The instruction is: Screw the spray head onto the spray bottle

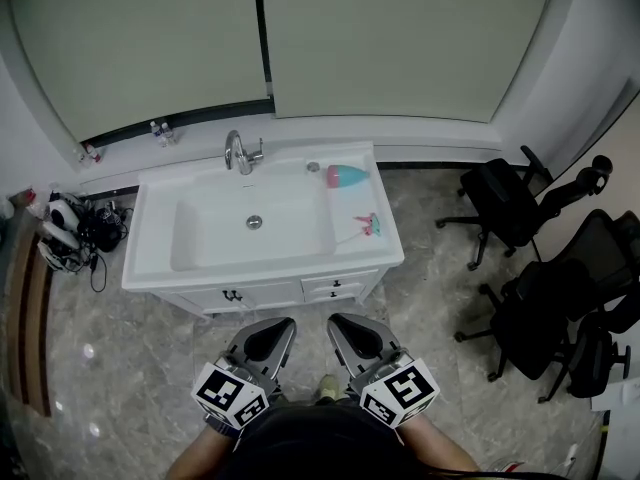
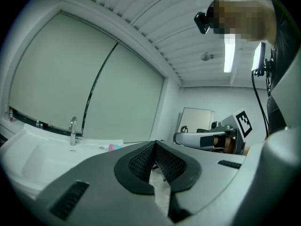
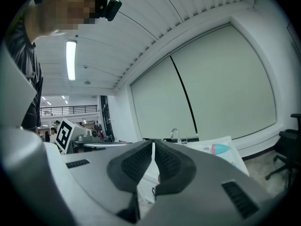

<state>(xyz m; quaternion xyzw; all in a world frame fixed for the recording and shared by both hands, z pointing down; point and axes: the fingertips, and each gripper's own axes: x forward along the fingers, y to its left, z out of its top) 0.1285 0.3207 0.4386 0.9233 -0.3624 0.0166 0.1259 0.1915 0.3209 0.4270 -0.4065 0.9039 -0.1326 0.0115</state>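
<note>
Both left tongs (image 1: 284, 324) and right tongs (image 1: 339, 321) pressed together; spray bottle (image 1: 347, 176), spray head (image 1: 366, 225) on sink (image 1: 300, 267).

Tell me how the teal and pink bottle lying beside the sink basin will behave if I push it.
The bottle lies on its side and looks rounded, so it will probably roll. It seems to be small and plastic, so it is likely light. The glossy white counter may also let it slide.
</note>
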